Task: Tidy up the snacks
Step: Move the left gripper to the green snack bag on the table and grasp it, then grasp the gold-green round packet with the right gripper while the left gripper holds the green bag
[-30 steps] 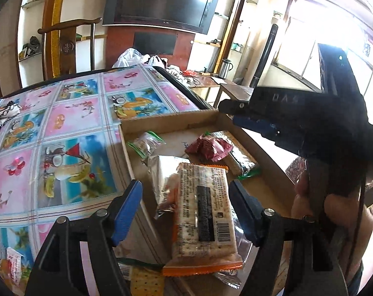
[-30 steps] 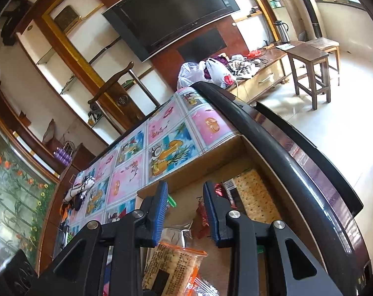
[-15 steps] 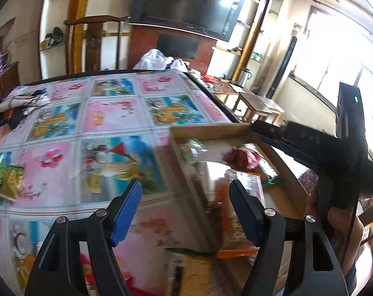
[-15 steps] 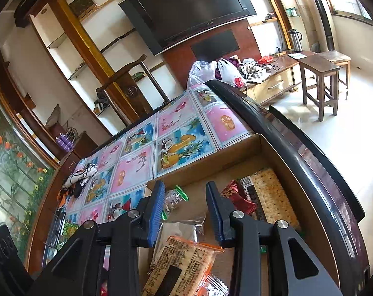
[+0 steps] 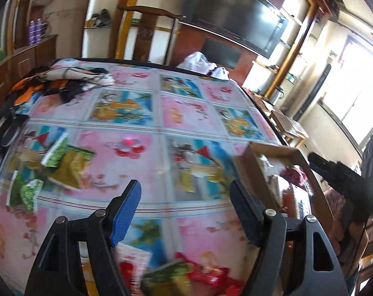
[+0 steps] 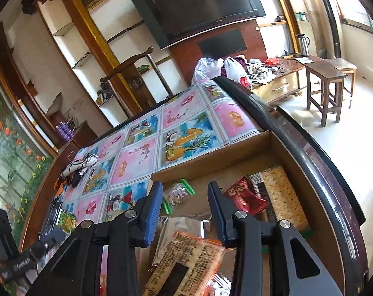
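Snacks fill the cardboard box [image 6: 248, 148] partway; green packets [image 5: 63, 162] wait on the tablecloth [image 5: 186, 113]. Left gripper [image 5: 186, 212] gapes wide, empty; right gripper [image 6: 184, 209] half-open, empty.

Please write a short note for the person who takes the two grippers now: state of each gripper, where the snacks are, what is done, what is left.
Left gripper: open, empty, over the patterned tablecloth, left of the cardboard box.
Right gripper: open, empty, above the box.
In the box: orange-edged cracker pack, silver pack, red packet, long cracker pack, small green-ended packet.
Still loose on the table: green and yellow packets at the left, red and green packets near the left gripper (blurred).
Left: move the loose packets into the box.
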Action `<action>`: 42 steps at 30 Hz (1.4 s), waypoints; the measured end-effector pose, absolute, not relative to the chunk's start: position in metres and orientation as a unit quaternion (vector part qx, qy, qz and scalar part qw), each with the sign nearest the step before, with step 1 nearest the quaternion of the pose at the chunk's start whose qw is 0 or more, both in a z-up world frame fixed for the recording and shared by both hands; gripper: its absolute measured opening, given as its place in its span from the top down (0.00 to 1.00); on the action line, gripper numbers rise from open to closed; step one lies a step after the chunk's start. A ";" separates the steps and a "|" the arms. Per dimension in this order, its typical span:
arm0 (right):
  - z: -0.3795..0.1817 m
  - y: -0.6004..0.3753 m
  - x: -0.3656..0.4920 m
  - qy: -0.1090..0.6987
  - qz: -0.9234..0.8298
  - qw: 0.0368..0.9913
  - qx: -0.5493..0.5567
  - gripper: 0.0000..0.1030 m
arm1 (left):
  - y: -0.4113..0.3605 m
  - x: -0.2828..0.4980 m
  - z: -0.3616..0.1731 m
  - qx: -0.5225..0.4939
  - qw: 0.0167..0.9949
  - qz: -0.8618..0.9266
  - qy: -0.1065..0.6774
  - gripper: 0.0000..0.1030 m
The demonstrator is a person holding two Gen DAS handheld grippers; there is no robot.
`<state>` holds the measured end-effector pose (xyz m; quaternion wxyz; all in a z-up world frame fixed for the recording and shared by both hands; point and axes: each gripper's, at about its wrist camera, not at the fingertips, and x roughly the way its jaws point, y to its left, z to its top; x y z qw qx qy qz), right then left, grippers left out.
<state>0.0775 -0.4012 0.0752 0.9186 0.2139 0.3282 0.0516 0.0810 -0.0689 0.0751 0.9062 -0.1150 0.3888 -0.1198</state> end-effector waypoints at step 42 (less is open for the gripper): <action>0.072 -0.278 0.058 0.338 0.237 0.909 0.061 0.52 | 0.056 0.100 0.016 -0.025 0.882 0.071 0.465 0.58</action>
